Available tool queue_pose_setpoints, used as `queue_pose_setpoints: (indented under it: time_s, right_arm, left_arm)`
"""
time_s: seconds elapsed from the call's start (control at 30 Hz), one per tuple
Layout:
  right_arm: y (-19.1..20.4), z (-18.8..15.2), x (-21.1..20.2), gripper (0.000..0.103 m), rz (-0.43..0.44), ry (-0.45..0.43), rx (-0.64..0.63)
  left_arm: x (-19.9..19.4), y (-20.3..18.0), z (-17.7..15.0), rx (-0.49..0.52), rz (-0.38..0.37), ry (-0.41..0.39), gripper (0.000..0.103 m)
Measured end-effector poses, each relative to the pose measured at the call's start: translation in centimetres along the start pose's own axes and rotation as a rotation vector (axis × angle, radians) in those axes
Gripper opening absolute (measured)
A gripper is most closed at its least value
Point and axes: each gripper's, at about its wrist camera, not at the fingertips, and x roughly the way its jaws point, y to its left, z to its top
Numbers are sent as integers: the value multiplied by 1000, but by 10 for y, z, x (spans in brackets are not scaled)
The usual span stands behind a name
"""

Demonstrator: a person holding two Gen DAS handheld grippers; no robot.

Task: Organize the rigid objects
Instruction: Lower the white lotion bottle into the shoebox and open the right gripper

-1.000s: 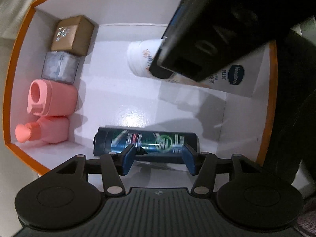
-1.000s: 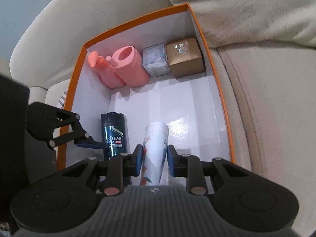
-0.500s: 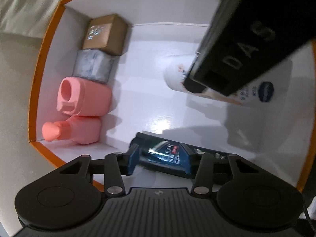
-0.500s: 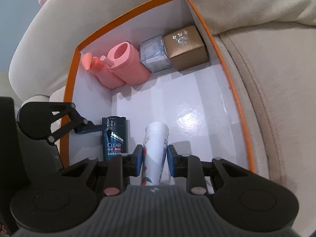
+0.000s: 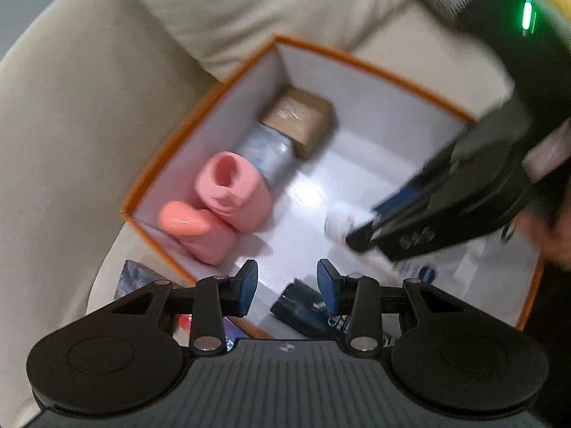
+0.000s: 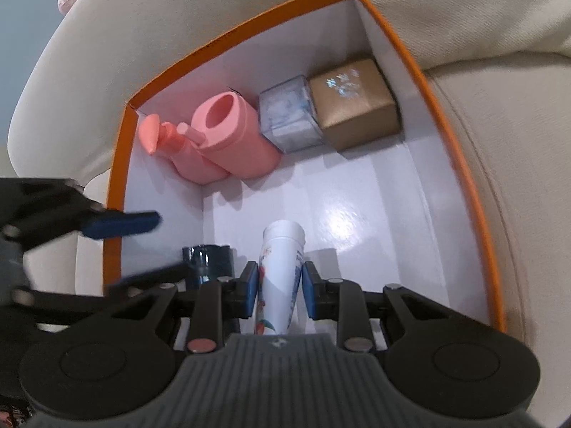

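Left wrist view, blurred: left gripper (image 5: 287,287) closing, nothing between its pads; dark glossy bottle (image 5: 303,312) apparently lying below in the orange-rimmed box (image 5: 374,67).

Right wrist view: right gripper (image 6: 280,287), angled downward, clamps the smooth white tube (image 6: 282,271) over the box floor.

The dark blue plastic shampoo bottle (image 5: 307,312) is half hidden behind the gripper body; the white printed lotion tube (image 6: 282,278) is cut off below; the left view is blurred.

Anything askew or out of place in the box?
Nothing damaged or spilled. Four items stand in a row along one wall; only the dark bottle and the white tube, between the right gripper's pads, lie flat.
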Motion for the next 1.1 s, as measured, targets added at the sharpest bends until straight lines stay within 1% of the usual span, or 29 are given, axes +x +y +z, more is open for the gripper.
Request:
queue_pose_setpoints:
  time_s: [0.1, 0.3, 0.4, 0.47, 0.53, 0.7, 0.77, 0.97, 1.0, 1.07, 1.1]
  right_arm:
    - [6, 6, 9, 27, 7, 0, -3]
    - [21, 14, 28, 28, 9, 9, -38]
    - [27, 17, 35, 28, 5, 13, -65]
    - [28, 19, 40, 29, 0, 31, -77]
    - [28, 19, 41, 30, -14, 41, -85]
    - [27, 16, 39, 32, -82, 52, -142]
    - [27, 14, 37, 37, -101, 63, -157]
    - [33, 4, 36, 37, -155, 109, -221]
    - [34, 3, 37, 35, -161, 109, -225]
    - [33, 2, 36, 26, -148, 112, -227]
    - [34, 3, 37, 25, -150, 104, -225]
  left_arm:
    - [-13, 17, -2, -80, -14, -19, 46]
    - [-20, 41, -10, -213, 3, 12, 46]
    - [-17, 50, -17, -273, -13, 37, 46]
    - [-12, 55, -22, -324, -37, 55, 46]
    - [-6, 59, -27, -361, -60, 56, 44]
    - [-2, 59, -32, -387, -90, 36, 35]
    - [-1, 58, -32, -389, -92, 32, 32]
    - [-1, 58, -33, -391, -107, 23, 27]
    - [-2, 57, -34, -390, -109, 21, 26]
    - [-2, 57, -33, -389, -109, 20, 26]
    - [-2, 58, -33, -388, -110, 19, 25]
